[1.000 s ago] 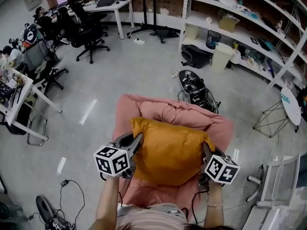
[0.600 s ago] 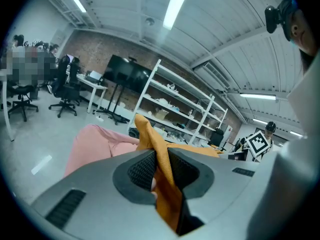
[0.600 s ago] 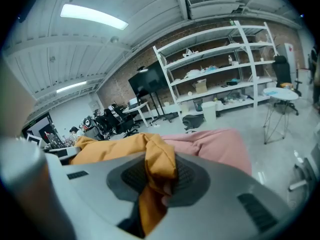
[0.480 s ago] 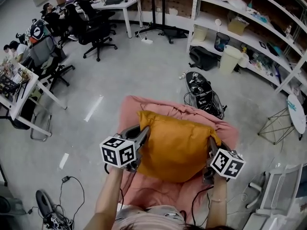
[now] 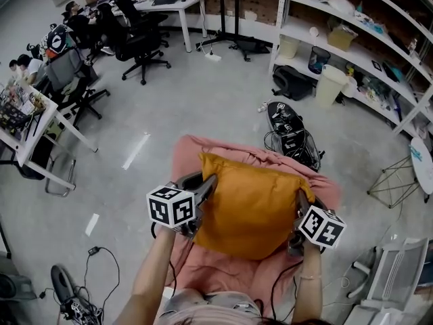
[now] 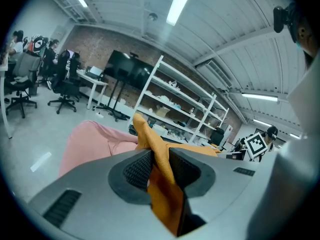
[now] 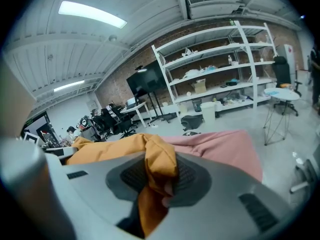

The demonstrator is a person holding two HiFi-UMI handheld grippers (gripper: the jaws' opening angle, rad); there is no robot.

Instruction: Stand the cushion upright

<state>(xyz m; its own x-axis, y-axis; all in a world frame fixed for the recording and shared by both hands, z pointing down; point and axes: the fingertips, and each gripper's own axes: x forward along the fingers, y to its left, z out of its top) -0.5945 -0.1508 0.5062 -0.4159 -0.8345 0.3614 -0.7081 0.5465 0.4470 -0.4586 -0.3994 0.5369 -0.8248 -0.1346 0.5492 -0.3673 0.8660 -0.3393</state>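
Observation:
An orange cushion (image 5: 254, 208) hangs over a pink beanbag seat (image 5: 230, 151), gripped at its two side edges. My left gripper (image 5: 206, 183) pinches the left edge. In the left gripper view the orange fabric (image 6: 145, 131) runs up between the ribbed pads of that gripper (image 6: 160, 160). My right gripper (image 5: 299, 200) holds the right edge. In the right gripper view a bunched fold of the cushion (image 7: 110, 151) sits between the pads of that gripper (image 7: 160, 176). Both sets of jaws have just eased open slightly, and the fabric is still pinched in each.
A black bag with gear (image 5: 291, 137) lies on the floor behind the seat. White shelves (image 5: 352, 39) line the right wall, with a wire stool (image 5: 399, 175) and a white chair (image 5: 392, 263) nearby. Office chairs (image 5: 135, 42) and a desk (image 5: 27, 114) stand at left. Cables (image 5: 88, 263) trail on the floor.
Both grippers have carried the cushion a little forward and down over the pink seat. Each still grips its edge of the cushion.

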